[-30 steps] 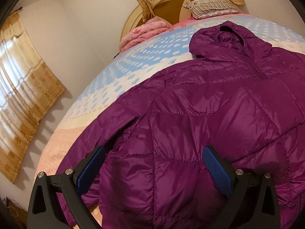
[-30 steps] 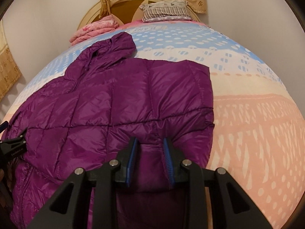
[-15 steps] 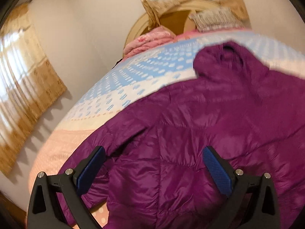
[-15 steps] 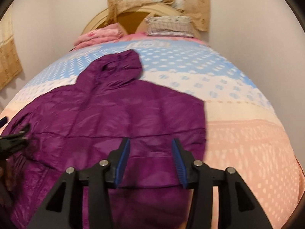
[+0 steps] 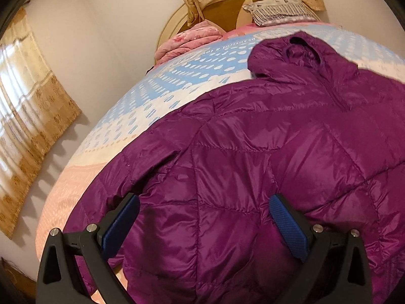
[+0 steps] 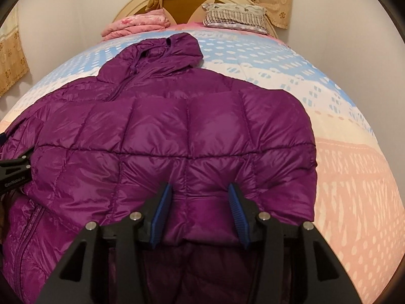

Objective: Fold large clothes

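Observation:
A purple quilted hooded jacket (image 5: 253,152) (image 6: 177,126) lies spread front-up on the bed, hood toward the headboard. Its right side shows a straight folded edge. My left gripper (image 5: 202,202) hovers open and wide over the jacket's left side, close to the sleeve, with nothing pinched. My right gripper (image 6: 199,190) sits low over the jacket's near right part. Its jaws stand partly apart, and a puffy fold of the jacket lies between the blue pads (image 6: 162,207) without being squeezed. The left gripper's black frame (image 6: 15,169) shows at the left edge of the right wrist view.
The patterned blue, white and peach bedspread (image 6: 354,177) (image 5: 152,96) covers the bed. A folded pink quilt (image 6: 136,25) and a striped pillow (image 6: 235,16) lie by the round headboard. A gold curtain (image 5: 25,126) hangs on the left wall; floor runs along the bed's left side.
My right gripper's jaws have widened from a narrow pinch on the jacket fold to a clear gap. Its view swung up and came back down. The left gripper stays wide.

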Available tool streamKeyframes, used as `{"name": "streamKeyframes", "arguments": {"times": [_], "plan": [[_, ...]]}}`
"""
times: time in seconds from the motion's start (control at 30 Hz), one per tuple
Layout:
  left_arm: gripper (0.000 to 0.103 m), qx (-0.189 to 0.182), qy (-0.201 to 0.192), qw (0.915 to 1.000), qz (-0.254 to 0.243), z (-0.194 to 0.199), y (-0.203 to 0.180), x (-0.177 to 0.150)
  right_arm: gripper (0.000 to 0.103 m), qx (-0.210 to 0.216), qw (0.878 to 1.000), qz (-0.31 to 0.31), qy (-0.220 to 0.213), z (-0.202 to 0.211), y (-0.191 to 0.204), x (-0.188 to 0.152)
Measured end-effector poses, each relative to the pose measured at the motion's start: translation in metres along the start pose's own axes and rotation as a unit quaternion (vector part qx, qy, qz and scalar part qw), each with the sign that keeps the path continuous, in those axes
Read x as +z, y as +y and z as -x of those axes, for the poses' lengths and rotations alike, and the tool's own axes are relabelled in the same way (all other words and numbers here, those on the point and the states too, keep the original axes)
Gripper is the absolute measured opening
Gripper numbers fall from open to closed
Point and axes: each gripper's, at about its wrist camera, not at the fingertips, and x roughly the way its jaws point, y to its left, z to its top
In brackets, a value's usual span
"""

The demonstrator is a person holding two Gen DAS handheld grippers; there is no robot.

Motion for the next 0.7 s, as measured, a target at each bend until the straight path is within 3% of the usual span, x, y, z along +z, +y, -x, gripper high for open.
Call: {"name": "streamKeyframes", "arguments": {"times": [0.1, 0.13, 0.17, 0.23, 0.37, 0.5, 0.7], "plan": [[0.102, 0.005, -0.013, 0.9996, 0.025, 0.015, 0.025, 0.001, 0.064, 0.015, 1.000, -0.006, 0.002, 0.002, -0.001, 0.001], [0.102, 0.003, -0.021, 0.9993, 0.031, 0.022, 0.038, 0.001, 0.077, 0.022, 1.000, -0.008, 0.002, 0.006, -0.002, 0.000], [0.102, 0.002, -0.028, 0.9989, 0.037, 0.030, 0.052, 0.000, 0.081, 0.018, 1.000, -0.010, -0.001, 0.014, -0.004, 0.000], [0.102, 0.010, -0.044, 0.9979, 0.046, 0.043, 0.081, -0.002, 0.082, 0.002, 1.000, -0.016, -0.018, 0.032, -0.006, -0.001], [0.102, 0.039, -0.057, 0.9958, 0.061, 0.055, 0.136, -0.017, 0.090, 0.030, 0.999, -0.020, -0.033, 0.065, 0.001, -0.010], [0.102, 0.084, -0.034, 0.9927, 0.079, 0.049, 0.188, -0.047, 0.092, 0.023, 0.999, 0.025, -0.040, 0.084, 0.025, -0.023], [0.102, 0.105, -0.003, 0.9871, 0.120, 0.054, 0.246, -0.097, 0.092, 0.062, 0.996, 0.038, -0.053, 0.107, 0.052, -0.043]]}}
